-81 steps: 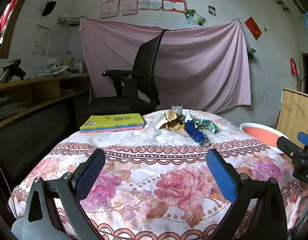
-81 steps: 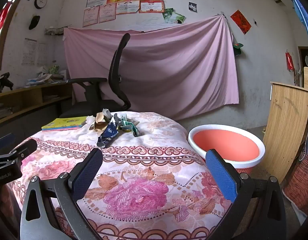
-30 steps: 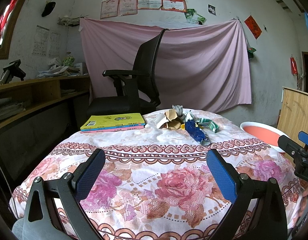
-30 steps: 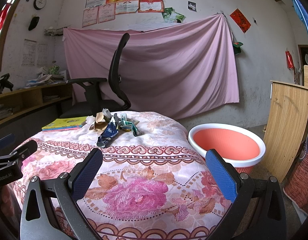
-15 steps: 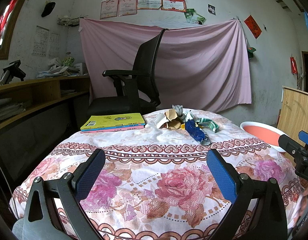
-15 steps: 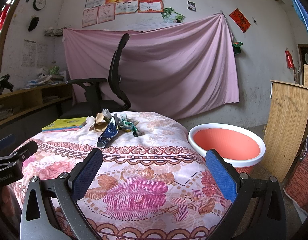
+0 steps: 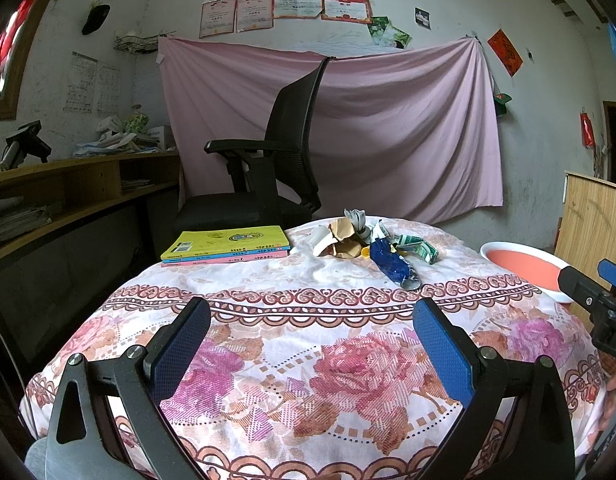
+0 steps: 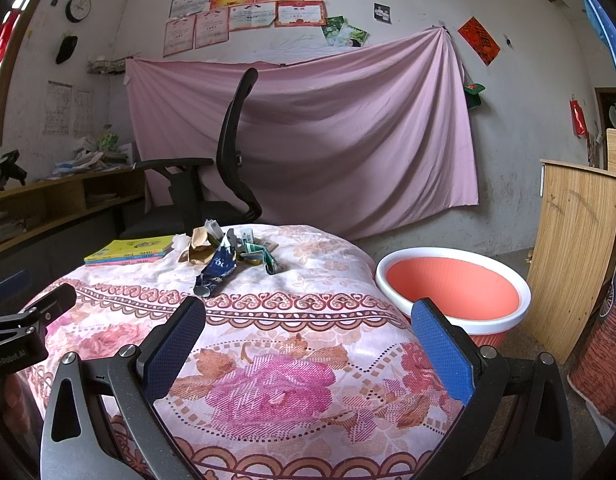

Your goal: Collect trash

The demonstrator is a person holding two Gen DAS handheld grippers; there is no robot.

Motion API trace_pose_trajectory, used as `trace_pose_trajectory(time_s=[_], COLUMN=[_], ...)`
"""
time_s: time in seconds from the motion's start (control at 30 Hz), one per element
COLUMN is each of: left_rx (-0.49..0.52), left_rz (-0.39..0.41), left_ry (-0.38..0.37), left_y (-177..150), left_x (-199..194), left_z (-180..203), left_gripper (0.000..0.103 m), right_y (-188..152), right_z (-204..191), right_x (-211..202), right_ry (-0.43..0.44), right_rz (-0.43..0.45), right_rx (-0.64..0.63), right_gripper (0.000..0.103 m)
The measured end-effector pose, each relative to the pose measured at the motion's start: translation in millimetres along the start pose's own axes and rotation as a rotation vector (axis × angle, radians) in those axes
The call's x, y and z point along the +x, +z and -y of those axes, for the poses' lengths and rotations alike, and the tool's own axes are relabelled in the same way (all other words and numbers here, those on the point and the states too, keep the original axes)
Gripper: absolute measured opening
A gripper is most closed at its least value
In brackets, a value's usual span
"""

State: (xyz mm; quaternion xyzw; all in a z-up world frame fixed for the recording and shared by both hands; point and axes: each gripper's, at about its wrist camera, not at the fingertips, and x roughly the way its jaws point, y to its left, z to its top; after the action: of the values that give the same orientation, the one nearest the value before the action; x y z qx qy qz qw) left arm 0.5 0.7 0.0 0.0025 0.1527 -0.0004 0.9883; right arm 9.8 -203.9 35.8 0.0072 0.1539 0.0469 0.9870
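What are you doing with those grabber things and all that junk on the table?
Cleaning up. A person holds a left gripper and a right gripper, both open and empty, near the front of the flowered table. The trash pile sits untouched at the far side beside some books. An orange basin stands next to the table.

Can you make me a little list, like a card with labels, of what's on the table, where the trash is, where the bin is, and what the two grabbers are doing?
table: round, covered by a flowery cloth
trash: pile of wrappers at the far side of the table, with a blue wrapper lying nearest
books: yellow-topped stack left of the trash
bin: orange basin with white rim on the floor right of the table
left gripper: open, holding nothing, at the near side of the table
right gripper: open, holding nothing
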Motion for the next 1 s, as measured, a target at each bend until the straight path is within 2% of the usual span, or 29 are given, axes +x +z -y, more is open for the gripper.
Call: trace_pose_trajectory(time_s=[0.37,0.57,0.83,1.0], left_rx=[-0.009,-0.031,-0.003,-0.011], left_rz=[0.001,0.001,0.086,0.128], left_ry=[0.007,0.007,-0.008,-0.006], left_y=[0.7,11.9,42.8,66.7], left_x=[1.7,0.9,2.2,23.4], left_z=[0.1,-0.8,6.2,6.7], left_gripper=[0.099,0.099,0.099,0.099], right_y=[0.4,9.4,36.6,61.8], right_z=[1.3,-2.6,-5.0,5.2], right_x=[0.6,-0.9,17.4,41.0], right_ry=[0.007,0.011,0.013,0.021], right_rz=[-0.001,0.007,-0.024,0.035], right_rx=[0.008,-0.006,-0.033,-0.05], right_gripper=[0.103,0.103,0.103,0.103])
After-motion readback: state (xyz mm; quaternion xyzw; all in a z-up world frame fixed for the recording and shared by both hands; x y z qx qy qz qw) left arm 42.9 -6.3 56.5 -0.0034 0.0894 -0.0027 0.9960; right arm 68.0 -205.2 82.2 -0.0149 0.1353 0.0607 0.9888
